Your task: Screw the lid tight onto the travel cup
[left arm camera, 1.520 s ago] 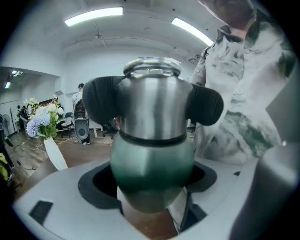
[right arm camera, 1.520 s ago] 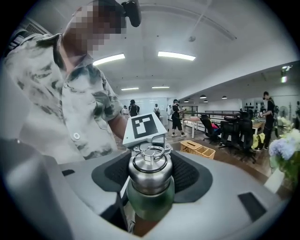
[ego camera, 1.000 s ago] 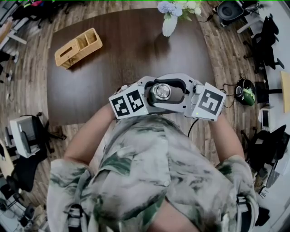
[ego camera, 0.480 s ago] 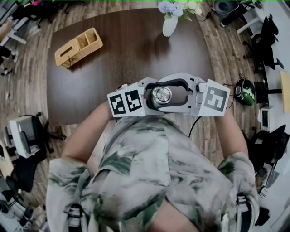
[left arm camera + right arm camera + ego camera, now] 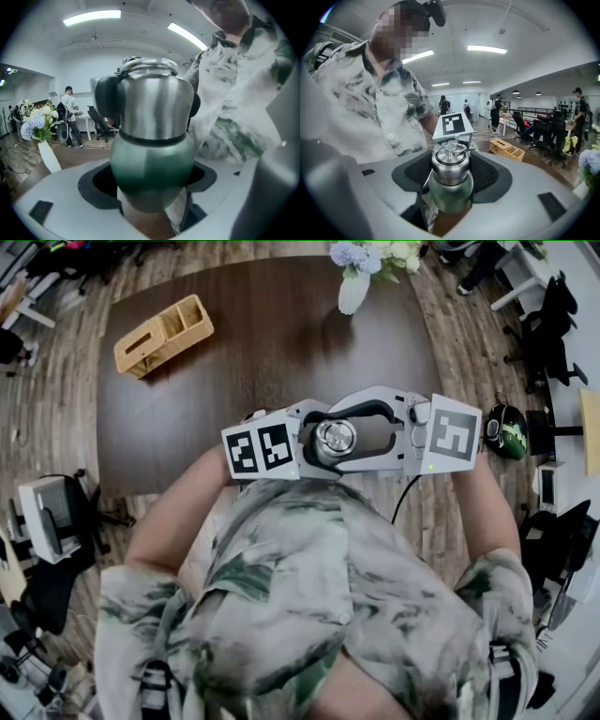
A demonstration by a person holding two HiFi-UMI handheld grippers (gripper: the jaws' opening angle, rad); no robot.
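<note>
Position: the travel cup is held clear of the dark wooden table, over its near edge and close to the person's patterned shirt. It stands roughly upright, with its top facing the head camera.

Left gripper: comes in from the left, jaws clamped on the green lower body of the cup, which fills the opening between the black pads. Its marker cube sits just left of the cup.

Right gripper: comes in from the right, jaws closed round the steel lid, with a ribbed pad pressed against each side. The lid sits on the cup, with a dark seam between steel and green (how tightly it is seated cannot be told). A wire ring stands on top of the lid.

Surroundings: a wicker box with compartments lies at the far left of the table, and a white vase of flowers stands at the far edge. Both are well apart from the cup.
</note>
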